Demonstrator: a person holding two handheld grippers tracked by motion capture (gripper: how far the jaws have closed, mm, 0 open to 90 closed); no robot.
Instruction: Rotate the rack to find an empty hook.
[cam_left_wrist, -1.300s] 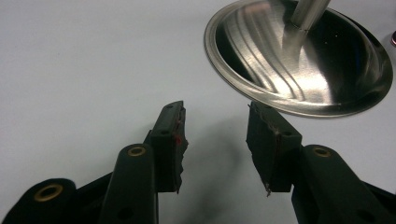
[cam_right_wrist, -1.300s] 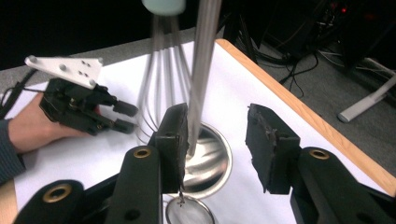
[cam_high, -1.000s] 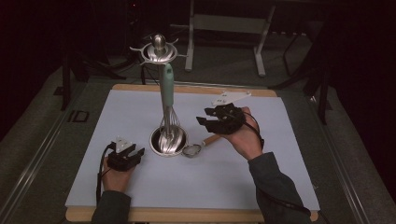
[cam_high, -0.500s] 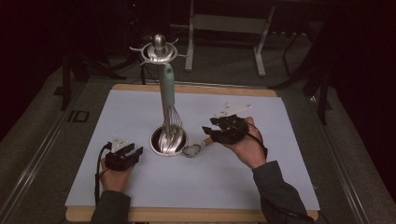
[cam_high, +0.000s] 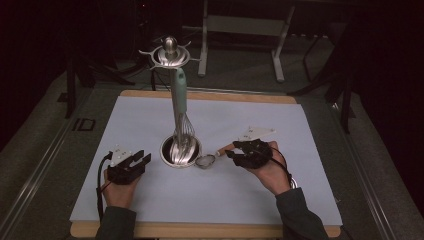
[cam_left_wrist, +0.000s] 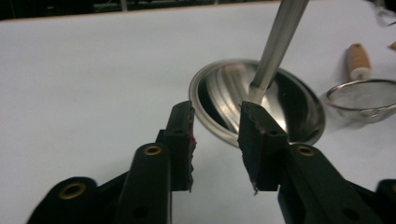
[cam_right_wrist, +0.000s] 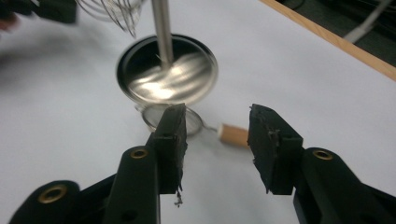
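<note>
A steel utensil stand rises from a round base (cam_high: 180, 151) on the pale mat, its hanger top (cam_high: 170, 52) carrying a teal-handled whisk (cam_high: 179, 92). A small mesh strainer (cam_high: 205, 161) with a wooden handle (cam_high: 223, 150) lies just right of the base. My right gripper (cam_high: 231, 151) hovers open right at the wooden handle's end; in the right gripper view the handle (cam_right_wrist: 233, 135) lies beyond the jaws (cam_right_wrist: 217, 126), untouched. My left gripper (cam_high: 142, 157) is left of the base; its jaws (cam_left_wrist: 215, 126) have just been closing with nothing between them and still stand apart.
The mat (cam_high: 260, 200) lies on a wooden board (cam_high: 210, 94) whose edge shows at the back. A dark metal frame (cam_high: 240, 25) stands behind the table. In the left gripper view the stand's pole (cam_left_wrist: 278, 39) and the strainer (cam_left_wrist: 362, 98) lie ahead.
My right gripper has come down and toward the strainer's wooden handle. My left gripper has lifted slightly and its jaws have narrowed.
</note>
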